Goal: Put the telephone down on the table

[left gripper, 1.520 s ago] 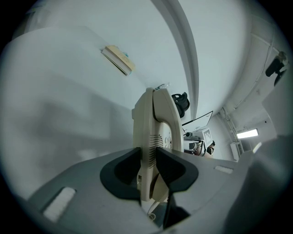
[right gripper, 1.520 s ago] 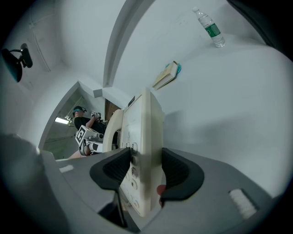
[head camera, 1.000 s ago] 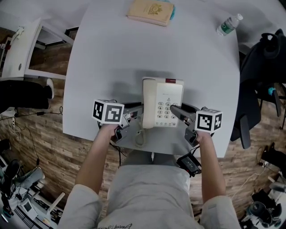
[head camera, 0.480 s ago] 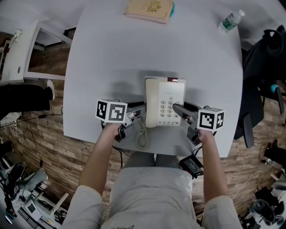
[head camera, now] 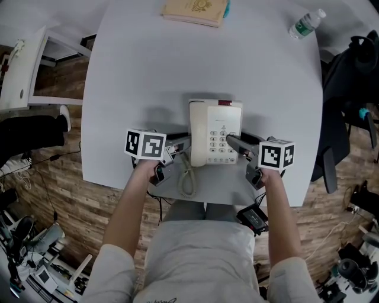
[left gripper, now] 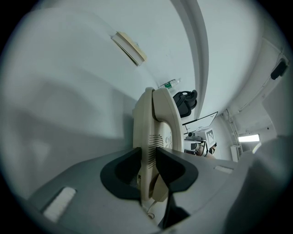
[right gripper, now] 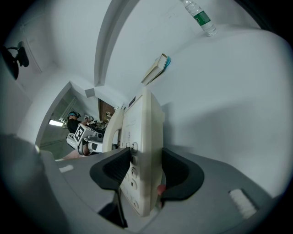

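Telephone (head camera: pixel 216 127) in firm grip of left tongs (left gripper: pixel 147 159) and right tongs (right gripper: pixel 145 167), 1 per side

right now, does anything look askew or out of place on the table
Nothing stands out. The telephone looks straight, handset seated, with the left gripper and right gripper shut on its sides; its cord loops toward the near edge of the table.

The telephone (head camera: pixel 214 133) is between left gripper (head camera: pixel 179 143) and right gripper (head camera: pixel 233 141), near the table (head camera: pixel 142 71) front; book (head camera: pixel 195 10), bottle (head camera: pixel 306 24) behind.

Cream telephone (head camera: pixel 216 133), white table (head camera: pixel 148 71), tan book (head camera: pixel 195 9), green-labelled clear bottle (head camera: pixel 305 25), brown wood-plank floor (head camera: pixel 65 183).
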A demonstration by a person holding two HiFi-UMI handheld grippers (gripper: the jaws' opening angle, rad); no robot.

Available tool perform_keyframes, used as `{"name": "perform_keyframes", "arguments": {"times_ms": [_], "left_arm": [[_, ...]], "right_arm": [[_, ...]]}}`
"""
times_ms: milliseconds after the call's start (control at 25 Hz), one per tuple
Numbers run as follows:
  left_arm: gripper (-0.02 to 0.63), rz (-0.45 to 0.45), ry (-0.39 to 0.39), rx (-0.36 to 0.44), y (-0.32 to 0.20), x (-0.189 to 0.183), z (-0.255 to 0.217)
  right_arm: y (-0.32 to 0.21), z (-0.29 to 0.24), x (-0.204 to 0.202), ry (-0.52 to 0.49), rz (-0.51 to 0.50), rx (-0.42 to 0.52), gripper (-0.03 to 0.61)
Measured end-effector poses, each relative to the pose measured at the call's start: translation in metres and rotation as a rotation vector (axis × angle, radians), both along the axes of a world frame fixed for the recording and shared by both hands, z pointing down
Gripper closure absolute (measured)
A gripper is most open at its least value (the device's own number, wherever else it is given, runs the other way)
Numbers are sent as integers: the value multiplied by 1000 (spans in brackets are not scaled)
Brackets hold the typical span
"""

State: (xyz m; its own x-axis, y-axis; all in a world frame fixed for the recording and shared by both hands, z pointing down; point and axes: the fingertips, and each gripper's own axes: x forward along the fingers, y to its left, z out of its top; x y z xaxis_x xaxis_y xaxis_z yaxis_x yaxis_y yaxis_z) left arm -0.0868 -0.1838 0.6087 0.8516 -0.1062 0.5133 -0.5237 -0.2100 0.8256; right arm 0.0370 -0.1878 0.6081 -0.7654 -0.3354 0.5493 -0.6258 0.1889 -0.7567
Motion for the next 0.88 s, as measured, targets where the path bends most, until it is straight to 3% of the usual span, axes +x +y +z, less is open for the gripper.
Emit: {"name": "perform_keyframes", "arguments": {"times_ms": [880], "left_arm": [[491, 1, 14, -3, 0, 1, 4]], "right_arm": [[1, 8, 2, 31, -11, 2, 353]]}}
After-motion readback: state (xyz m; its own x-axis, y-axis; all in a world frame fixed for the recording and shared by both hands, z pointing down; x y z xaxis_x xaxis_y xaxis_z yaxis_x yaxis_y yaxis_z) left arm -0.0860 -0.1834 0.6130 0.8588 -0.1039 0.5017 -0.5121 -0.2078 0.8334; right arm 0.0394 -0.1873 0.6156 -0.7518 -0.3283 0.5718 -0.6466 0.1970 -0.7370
